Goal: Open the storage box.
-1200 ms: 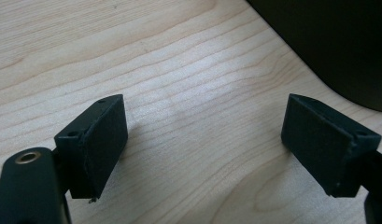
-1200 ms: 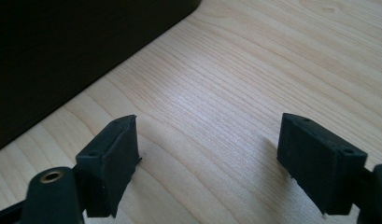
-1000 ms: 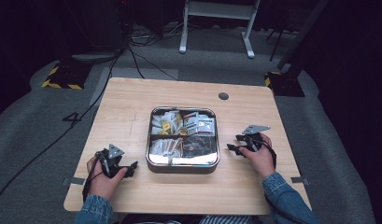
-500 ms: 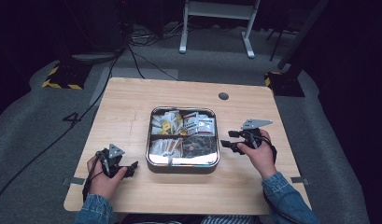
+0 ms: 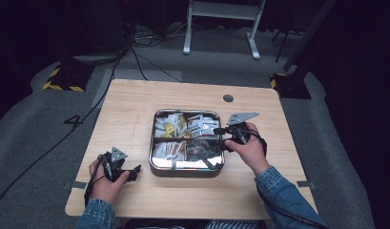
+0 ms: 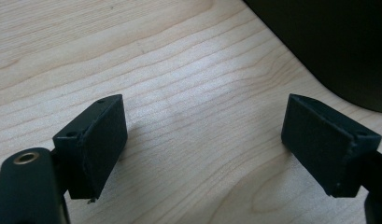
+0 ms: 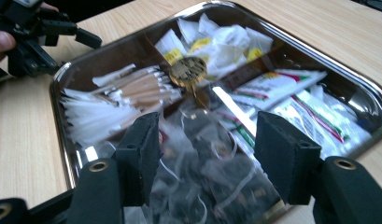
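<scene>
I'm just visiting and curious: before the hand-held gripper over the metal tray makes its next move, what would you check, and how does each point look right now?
1. Right hand-held gripper is over the tray: ok, it hangs above the compartment of clear sachets.
2. Its jaws are free: ok, they have just been closing, yet nothing is gripped between them.
3. A target is lined up: cannot tell, the sachets below are blurred and overlapping.
4. Left hand-held gripper is out of the way: ok, it rests on the table left of the tray, jaws open.
5. Tray sits flat on the table: ok.
</scene>
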`<state>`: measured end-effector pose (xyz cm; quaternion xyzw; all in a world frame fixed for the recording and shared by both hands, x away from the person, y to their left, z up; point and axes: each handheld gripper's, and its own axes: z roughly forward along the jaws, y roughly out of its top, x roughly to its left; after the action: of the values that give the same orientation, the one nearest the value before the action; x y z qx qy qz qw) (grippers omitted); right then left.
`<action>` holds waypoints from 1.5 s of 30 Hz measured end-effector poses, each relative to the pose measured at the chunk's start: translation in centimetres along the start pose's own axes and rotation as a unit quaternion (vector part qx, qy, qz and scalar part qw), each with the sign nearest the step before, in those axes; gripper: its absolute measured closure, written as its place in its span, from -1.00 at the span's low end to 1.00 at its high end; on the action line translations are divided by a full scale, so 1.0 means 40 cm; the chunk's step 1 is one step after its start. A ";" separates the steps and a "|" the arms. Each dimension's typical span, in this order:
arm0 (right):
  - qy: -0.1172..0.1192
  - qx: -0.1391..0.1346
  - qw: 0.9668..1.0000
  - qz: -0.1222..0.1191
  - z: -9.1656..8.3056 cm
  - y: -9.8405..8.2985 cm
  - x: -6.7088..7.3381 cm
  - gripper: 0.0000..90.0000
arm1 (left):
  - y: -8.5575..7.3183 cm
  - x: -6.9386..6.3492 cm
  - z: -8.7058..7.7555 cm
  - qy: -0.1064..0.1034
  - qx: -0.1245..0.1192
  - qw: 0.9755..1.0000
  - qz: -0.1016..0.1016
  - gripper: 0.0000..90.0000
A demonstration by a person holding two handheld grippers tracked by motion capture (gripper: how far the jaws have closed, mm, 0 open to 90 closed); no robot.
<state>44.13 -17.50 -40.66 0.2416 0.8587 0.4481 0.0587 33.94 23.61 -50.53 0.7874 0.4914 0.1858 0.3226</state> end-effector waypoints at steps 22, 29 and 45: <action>0.005 0.070 0.997 -0.028 0.180 0.078 0.036 -0.04 | 0.003 0.001 0.002 -0.006 0.003 1.000 0.002 -0.68; 0.009 0.056 0.998 -0.021 0.236 0.071 0.020 0.22 | 0.009 0.001 0.008 -0.008 0.001 1.000 0.006 -0.68; -0.021 0.040 0.998 -0.046 0.240 0.060 0.036 0.29 | 0.011 0.000 0.009 -0.009 0.002 1.000 0.007 -0.68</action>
<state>46.78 -8.54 -44.25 0.2135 0.8847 0.4050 0.0878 34.45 23.36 -50.50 0.7930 0.4837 0.1798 0.3238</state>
